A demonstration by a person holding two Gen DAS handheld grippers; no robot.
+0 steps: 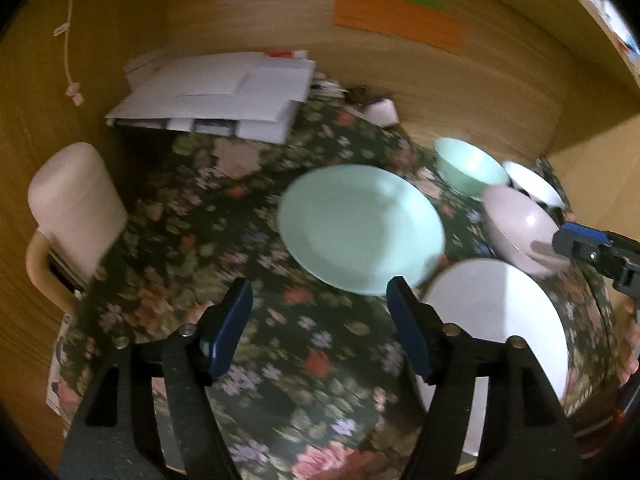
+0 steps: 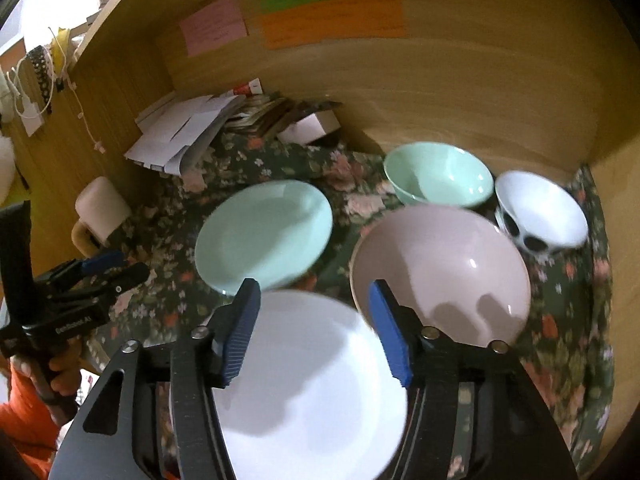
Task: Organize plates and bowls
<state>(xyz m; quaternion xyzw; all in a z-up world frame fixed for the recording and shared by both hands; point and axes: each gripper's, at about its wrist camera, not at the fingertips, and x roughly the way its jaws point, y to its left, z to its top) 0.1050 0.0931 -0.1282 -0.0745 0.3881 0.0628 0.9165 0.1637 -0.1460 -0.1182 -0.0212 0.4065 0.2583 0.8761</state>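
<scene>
A mint green plate (image 1: pixel 360 228) (image 2: pixel 264 236) lies mid-table on the floral cloth. A white plate (image 1: pixel 504 320) (image 2: pixel 312 380) lies at the near right. Behind it stand a pink bowl (image 1: pixel 520 228) (image 2: pixel 440 272), a mint green bowl (image 1: pixel 468 168) (image 2: pixel 440 174) and a white bowl with dark spots (image 1: pixel 532 186) (image 2: pixel 540 212). My left gripper (image 1: pixel 320 312) is open and empty, just short of the green plate's near rim. My right gripper (image 2: pixel 316 312) is open and empty above the white plate's far edge; it also shows in the left wrist view (image 1: pixel 592 252).
A cream mug (image 1: pixel 76 208) (image 2: pixel 100 208) stands at the left. A pile of white papers (image 1: pixel 216 96) (image 2: pixel 184 132) and a small box (image 2: pixel 312 126) lie at the back. Wooden walls (image 2: pixel 440 80) with coloured notes enclose the table on three sides.
</scene>
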